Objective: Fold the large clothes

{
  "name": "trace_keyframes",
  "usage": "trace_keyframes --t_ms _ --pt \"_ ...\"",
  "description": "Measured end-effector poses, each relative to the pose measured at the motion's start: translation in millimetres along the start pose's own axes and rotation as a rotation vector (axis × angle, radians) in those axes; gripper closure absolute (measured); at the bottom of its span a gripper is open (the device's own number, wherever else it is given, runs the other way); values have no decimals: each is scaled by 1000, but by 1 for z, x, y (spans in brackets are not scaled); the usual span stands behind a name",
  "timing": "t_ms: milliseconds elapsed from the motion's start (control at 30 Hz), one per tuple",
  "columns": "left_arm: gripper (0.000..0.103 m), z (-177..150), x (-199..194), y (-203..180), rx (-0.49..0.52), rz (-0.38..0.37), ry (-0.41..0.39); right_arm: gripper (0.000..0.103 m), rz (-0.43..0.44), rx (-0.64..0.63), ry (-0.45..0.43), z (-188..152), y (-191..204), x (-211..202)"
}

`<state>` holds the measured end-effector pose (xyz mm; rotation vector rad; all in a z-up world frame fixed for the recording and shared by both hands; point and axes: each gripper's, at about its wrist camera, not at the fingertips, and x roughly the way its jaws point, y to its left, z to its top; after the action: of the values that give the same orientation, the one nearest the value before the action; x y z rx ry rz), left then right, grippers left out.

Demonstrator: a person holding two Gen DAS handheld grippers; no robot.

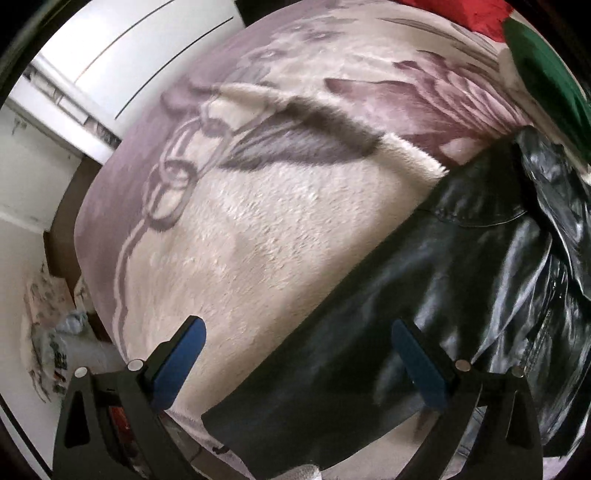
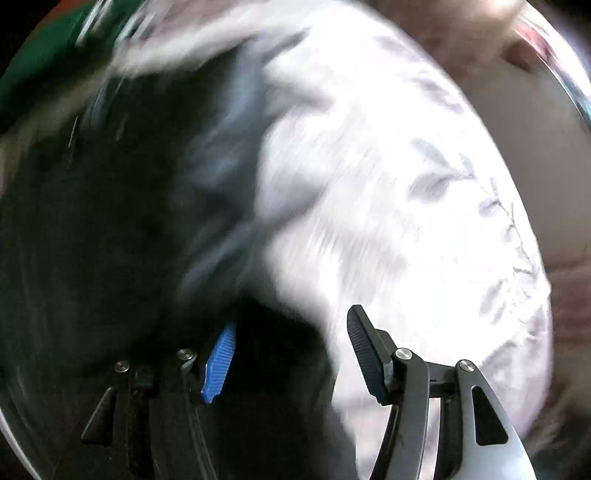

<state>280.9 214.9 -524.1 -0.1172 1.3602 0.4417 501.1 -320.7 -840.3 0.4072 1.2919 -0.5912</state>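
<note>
A black shiny leather jacket point(image 1: 461, 266) lies on a fluffy cream and mauve blanket point(image 1: 258, 221), with one sleeve stretched toward the lower left. My left gripper point(image 1: 295, 328) is open, its blue pads either side of the sleeve end and above it. In the right wrist view the picture is blurred; the jacket point(image 2: 110, 221) fills the left half over the blanket point(image 2: 388, 221). My right gripper point(image 2: 291, 332) is open, with its left finger over the black fabric and its right finger over the blanket.
A green garment point(image 1: 546, 85) and a red one point(image 1: 461, 14) lie at the far right of the bed. A white wardrobe point(image 1: 129, 55) stands beyond the bed's left edge, with floor clutter point(image 1: 55, 350) below it.
</note>
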Motion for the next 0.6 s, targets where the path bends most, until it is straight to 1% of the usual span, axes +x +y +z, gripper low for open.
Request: trace_keyframes --t_ms 33,100,200,267,367,433,467,500,533,567,600 --pt "0 2 -2 -5 4 -7 -3 42 46 110 2 1 -21 7" --pt "0 7 -6 -18 18 -30 -6 41 90 211 15 -4 -46 18" --pt "0 16 -12 -44 62 -67 -18 41 123 225 41 -17 -60 19" --pt "0 23 -15 -59 79 -94 -23 40 118 236 85 -24 -68 5" --pt "0 32 -12 -82 113 -104 -31 40 151 298 94 -44 -87 -34" --pt "0 39 -9 -93 125 -110 -43 40 221 339 51 -57 -96 -63" --pt "0 41 -8 -98 131 -109 -44 40 266 356 12 -61 -94 -74" --pt "0 44 -6 -103 136 -105 -45 40 350 371 -34 -65 -94 -83" --pt "0 46 -4 -106 136 -107 -50 40 414 369 -51 -62 -93 -88" --pt "0 47 -3 -107 137 -106 -52 42 512 348 -43 -59 -85 -80" --pt "0 47 -1 -108 138 -100 -53 46 572 337 -17 -53 -72 -68"
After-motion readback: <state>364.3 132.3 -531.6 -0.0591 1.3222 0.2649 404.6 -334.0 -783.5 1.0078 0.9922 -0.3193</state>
